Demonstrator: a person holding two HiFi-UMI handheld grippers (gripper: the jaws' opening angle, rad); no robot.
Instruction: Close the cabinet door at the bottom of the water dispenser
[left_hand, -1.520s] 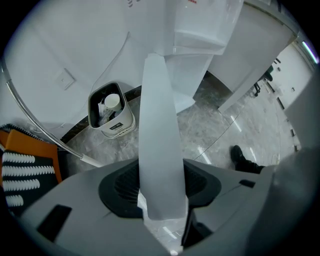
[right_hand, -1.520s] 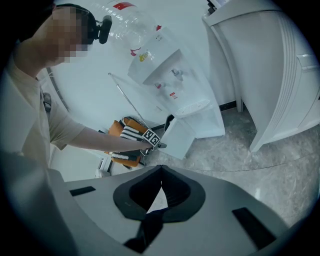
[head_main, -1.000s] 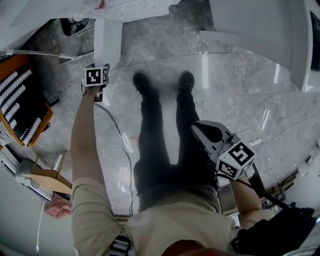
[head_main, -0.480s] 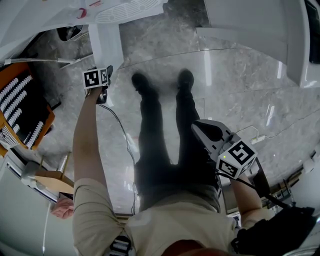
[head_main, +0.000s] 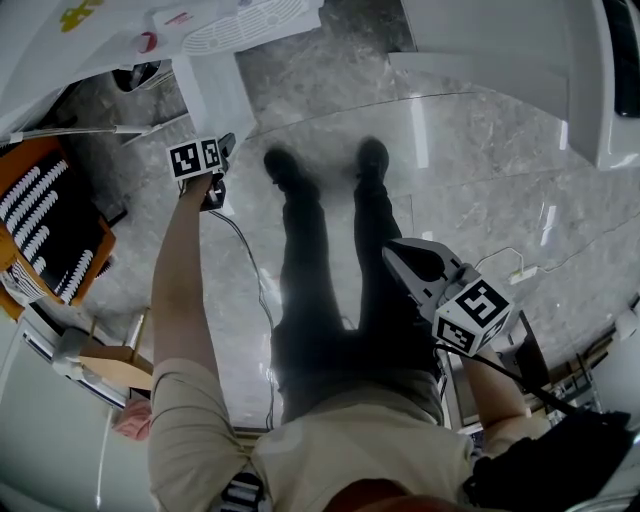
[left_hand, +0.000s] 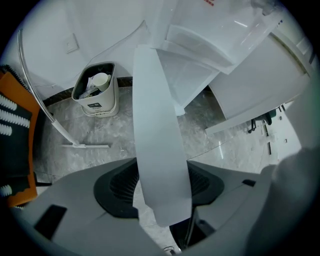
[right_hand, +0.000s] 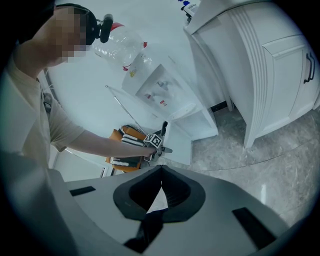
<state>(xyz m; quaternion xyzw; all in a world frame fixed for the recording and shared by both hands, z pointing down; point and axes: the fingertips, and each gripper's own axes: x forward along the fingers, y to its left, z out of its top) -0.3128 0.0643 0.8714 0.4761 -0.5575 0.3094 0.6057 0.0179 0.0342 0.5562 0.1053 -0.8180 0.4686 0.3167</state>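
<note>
The left gripper (left_hand: 161, 184) points steeply down at the floor. Its 2 jaws are apart and have just been opening wider. The cabinet door (left_hand: 159, 120) (a thin white panel, seen edge-on here) stands upright between them and runs away from the gripper to the water dispenser (left_hand: 200, 35) beyond. A sliver of grey marble floor shows between the door and the pad on the left, so the pads are not clamped on it. On the right the door lies against or just beside the pad; I cannot tell which. Beyond the left jaw and well apart from it, a small waste bin (left_hand: 96, 90) holding paper cups stands by the wall.

In the head view the left gripper (head_main: 215, 168) sits at the free edge of the cabinet door (head_main: 212, 88), which stands swung out from the water dispenser (head_main: 240, 20) — not yet closed.

The right gripper (head_main: 400, 262) hangs by the person's right leg, well apart from the door. In its own view the right gripper (right_hand: 161, 169) has its 2 jaws together, tips touching, nothing held — the door stands far ahead of them.
</note>
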